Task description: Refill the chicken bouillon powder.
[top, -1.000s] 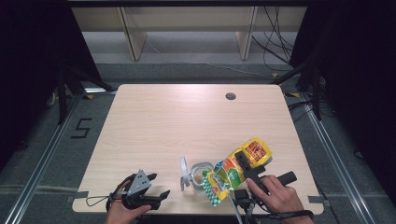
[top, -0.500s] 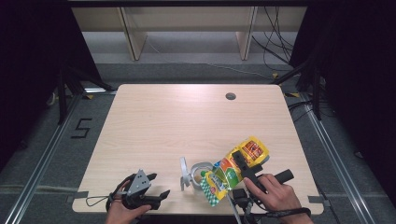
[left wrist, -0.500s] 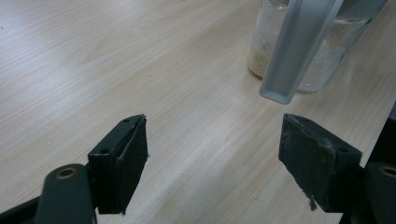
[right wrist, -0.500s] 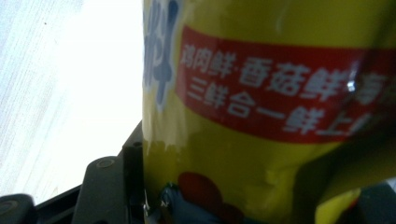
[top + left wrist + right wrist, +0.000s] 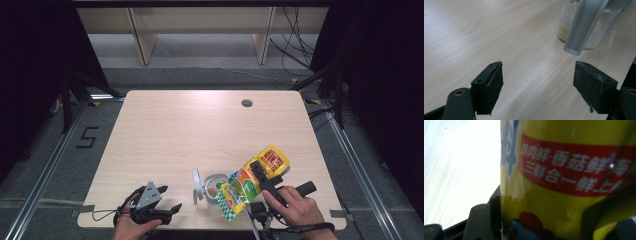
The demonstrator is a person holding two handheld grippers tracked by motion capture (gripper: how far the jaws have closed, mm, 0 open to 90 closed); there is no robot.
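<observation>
Hands come in at the near edge of the wooden table (image 5: 165, 130), one gripper in each. The left gripper (image 5: 156, 207) rests close to the near-left corner, its jaws standing well apart with nothing between them; its own view looks along the tabletop (image 5: 486, 32) toward the glass jar (image 5: 587, 27), which has pale granules across its bottom and a grey flip-up lid clasp (image 5: 584, 25) hanging in front of it.

Just right of the near edge's middle sits that jar (image 5: 216, 184), mouth open, its hinged lid (image 5: 197, 184) swung up on the left side. The right gripper (image 5: 265, 175) is clamped across a yellow seasoning pouch (image 5: 252, 180) — the right gripper view shows the printed foil (image 5: 564, 170) pressed against the black jaw at the left. The pouch is tilted, its long axis running from the orange-red end up toward the right edge, down and left to the green-checked end, which hangs right at the jar's rim.

The coming move likely turns on this: the pouch's low end lies just right of the jar mouth — touching or just over it, I cannot tell. The right hand is much nearer; the left is well apart, free to steady the jar.

Farther off, a round cable hole (image 5: 247, 103) near the far-right corner.
</observation>
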